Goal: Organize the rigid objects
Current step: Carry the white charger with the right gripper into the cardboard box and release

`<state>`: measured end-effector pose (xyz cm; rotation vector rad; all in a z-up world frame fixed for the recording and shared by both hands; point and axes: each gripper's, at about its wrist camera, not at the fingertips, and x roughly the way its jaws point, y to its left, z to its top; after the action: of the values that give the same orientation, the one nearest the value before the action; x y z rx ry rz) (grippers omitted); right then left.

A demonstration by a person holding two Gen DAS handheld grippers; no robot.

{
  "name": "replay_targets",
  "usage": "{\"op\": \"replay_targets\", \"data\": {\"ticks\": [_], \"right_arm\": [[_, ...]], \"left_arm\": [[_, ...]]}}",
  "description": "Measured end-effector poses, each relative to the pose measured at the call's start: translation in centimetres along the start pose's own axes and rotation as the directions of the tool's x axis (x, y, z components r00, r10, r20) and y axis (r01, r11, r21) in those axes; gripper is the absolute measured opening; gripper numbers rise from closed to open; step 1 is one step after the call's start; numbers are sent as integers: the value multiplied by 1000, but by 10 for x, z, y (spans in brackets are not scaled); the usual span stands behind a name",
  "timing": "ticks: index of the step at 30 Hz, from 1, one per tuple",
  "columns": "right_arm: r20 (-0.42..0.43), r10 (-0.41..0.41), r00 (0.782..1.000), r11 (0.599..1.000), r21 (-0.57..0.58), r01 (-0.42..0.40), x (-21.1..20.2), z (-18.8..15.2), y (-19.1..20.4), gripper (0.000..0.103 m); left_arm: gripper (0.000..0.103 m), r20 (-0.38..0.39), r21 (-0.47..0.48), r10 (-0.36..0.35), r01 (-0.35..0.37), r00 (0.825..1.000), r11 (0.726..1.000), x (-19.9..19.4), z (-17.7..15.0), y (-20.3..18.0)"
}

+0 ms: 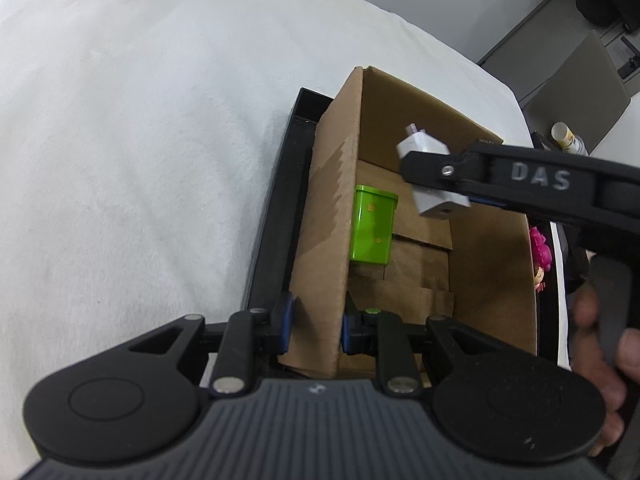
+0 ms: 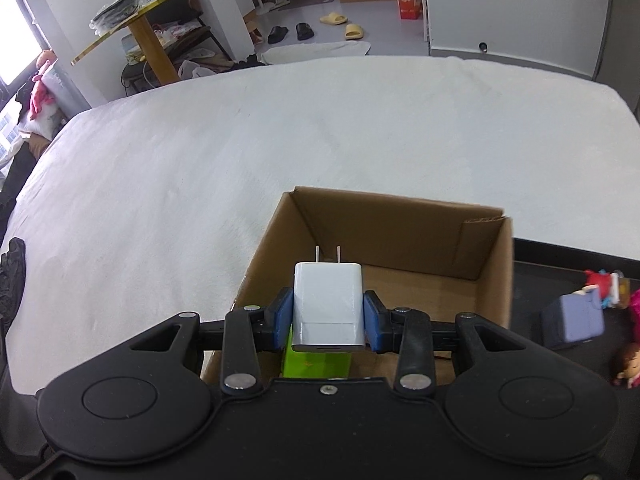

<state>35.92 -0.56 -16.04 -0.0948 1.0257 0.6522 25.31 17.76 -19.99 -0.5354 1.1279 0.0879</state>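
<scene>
Your right claw [image 2: 328, 322] grips the white, rounded-edge plastic wall charger [image 2: 328, 304] by its two flat sides, blue pads pressed on, prongs pointing away from you along its long axis; it hangs above the open brown cardboard box [image 2: 400, 216], so the coming move is, by my reading, straight down. Your left claw [image 1: 316, 326] is pinched on the box's near-left wall. The glossy green rectangular tin [image 1: 372, 228] stands inside against that wall, just below the charger; release beside it, on bare cardboard floor.
</scene>
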Motion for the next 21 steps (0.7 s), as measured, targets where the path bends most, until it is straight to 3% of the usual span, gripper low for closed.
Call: {"op": "replay_targets", "data": {"ticks": [10, 21], "right_arm": [[30, 53, 998, 998, 29, -54, -4, 3, -2, 41], [63, -3, 998, 999, 43, 0, -40, 0, -31, 41]], "left_arm": [[22, -3, -6, -12, 12, 1000, 1000, 1, 1, 4], [22, 2, -11, -3, 3, 1000, 1000, 1, 1, 4]]}}
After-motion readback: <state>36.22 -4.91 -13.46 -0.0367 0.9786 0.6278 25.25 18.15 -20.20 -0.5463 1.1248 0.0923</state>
